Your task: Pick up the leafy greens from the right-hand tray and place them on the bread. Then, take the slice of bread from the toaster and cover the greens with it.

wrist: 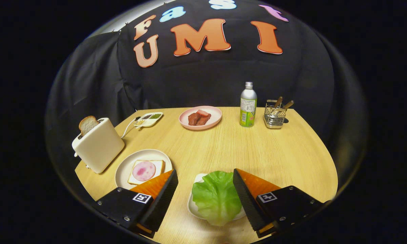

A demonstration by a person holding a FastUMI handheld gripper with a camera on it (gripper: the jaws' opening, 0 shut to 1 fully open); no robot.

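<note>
A green lettuce leaf (216,196) lies on a small white tray (191,206) between my fingers, nearer the right one. My gripper (205,176) is open and above the leaf, with neither finger pressing on it. To the left, a cream plate (123,168) holds a slice of bread (159,166) topped with a round of pink ham (144,170); my left finger covers part of that plate. Further left stands a cream toaster (100,145) with a slice of bread (87,124) sticking up from its slot.
Beyond the fingers, on the round wooden table (257,152), are a pink plate (214,120) with pieces of meat, a bottle (248,105), a wire caddy (275,115) with utensils, and a small divided dish (148,119) behind the toaster. The toaster's cord runs towards that dish.
</note>
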